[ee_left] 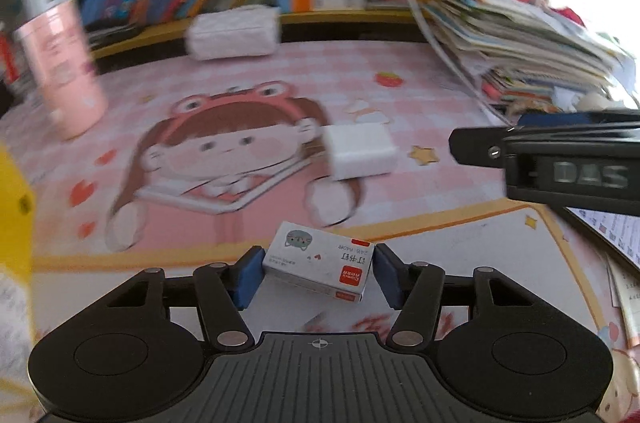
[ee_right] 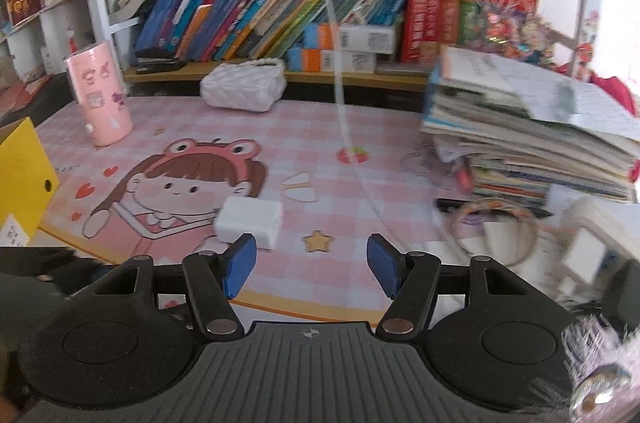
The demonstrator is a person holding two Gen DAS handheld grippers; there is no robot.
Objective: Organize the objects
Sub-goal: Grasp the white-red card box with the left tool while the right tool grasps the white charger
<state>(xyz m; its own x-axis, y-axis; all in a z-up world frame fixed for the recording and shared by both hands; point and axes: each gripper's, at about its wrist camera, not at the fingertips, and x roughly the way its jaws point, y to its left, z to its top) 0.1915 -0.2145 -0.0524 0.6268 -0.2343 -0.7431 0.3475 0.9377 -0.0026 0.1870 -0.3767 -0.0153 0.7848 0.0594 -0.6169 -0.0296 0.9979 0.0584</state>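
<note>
- Staple box [ee_left: 320,269], low centre of the left wrist view, sits between the left gripper [ee_left: 318,273] fingers, which flank its short ends; whether they yet press I cannot tell.
- Small stiff cardboard, probably light and smooth; gripping across the ends looks sound.
- Right gripper [ee_right: 310,269] fingers stand half-wide with nothing between them.
- Surface [ee_left: 420,95] is a pink cartoon mat, likely grippy; a white block [ee_left: 360,153] lies at mid-frame.
- Bookshelf [ee_right: 260,11] and paper stack [ee_right: 520,127] crowd the top and right.
</note>
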